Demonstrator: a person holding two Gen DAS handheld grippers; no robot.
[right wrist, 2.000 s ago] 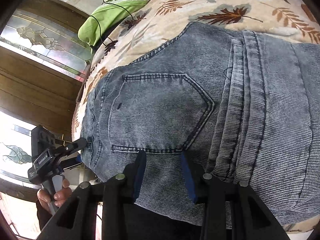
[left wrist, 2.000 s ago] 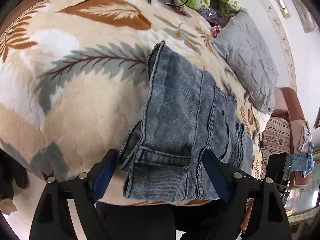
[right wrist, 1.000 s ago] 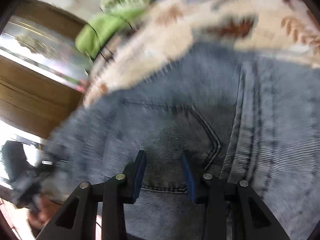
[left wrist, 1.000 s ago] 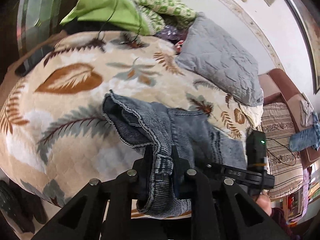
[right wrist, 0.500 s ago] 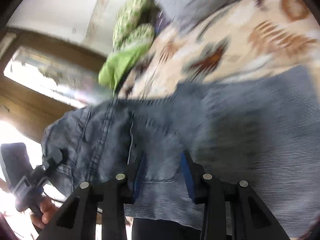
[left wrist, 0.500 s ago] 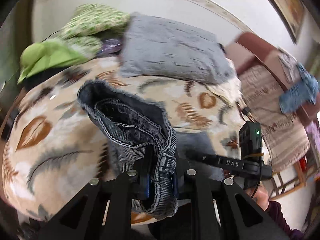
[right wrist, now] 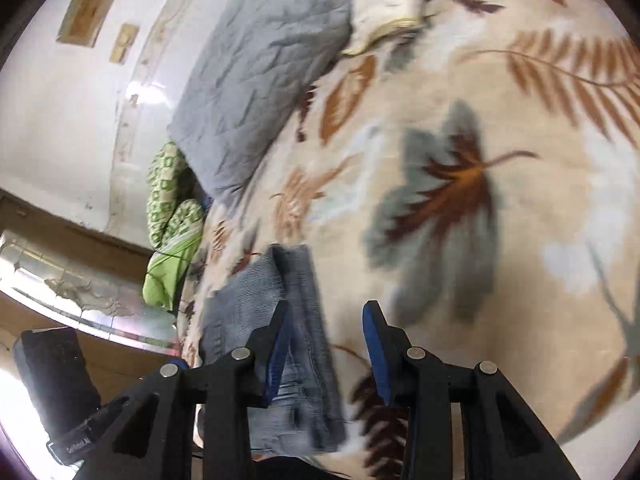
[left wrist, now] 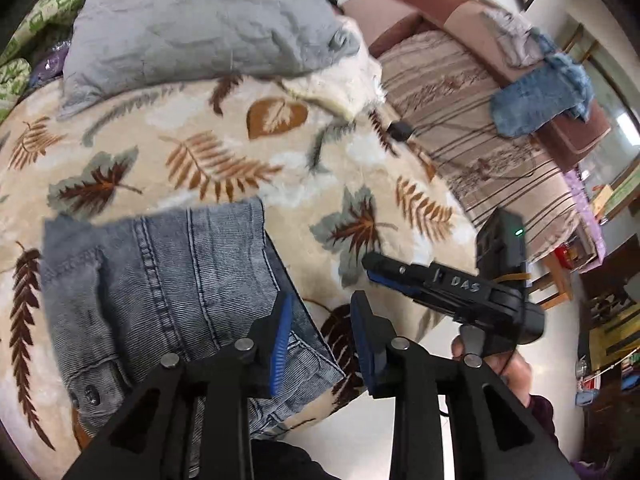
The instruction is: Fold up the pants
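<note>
The blue jeans [left wrist: 160,296] lie folded into a compact stack on the leaf-patterned blanket [left wrist: 224,152], near its front edge. My left gripper [left wrist: 320,336] is open and empty, just right of the stack's right edge. The jeans also show in the right wrist view [right wrist: 280,320], at lower left. My right gripper [right wrist: 326,344] is open and empty, beside the stack's edge. The right gripper also shows in the left wrist view [left wrist: 424,276], hovering to the right above the blanket.
A grey quilted pillow [left wrist: 192,20] lies at the back of the bed, with green bedding [right wrist: 172,216] beside it. A striped, brown sofa [left wrist: 480,112] with blue clothes [left wrist: 540,96] stands to the right. A black object [left wrist: 400,130] lies at the bed's far edge.
Both grippers lifted one end of the jeans, carried it over and laid it down as a fold. Both have since let go and opened, drawing back right of the stack.
</note>
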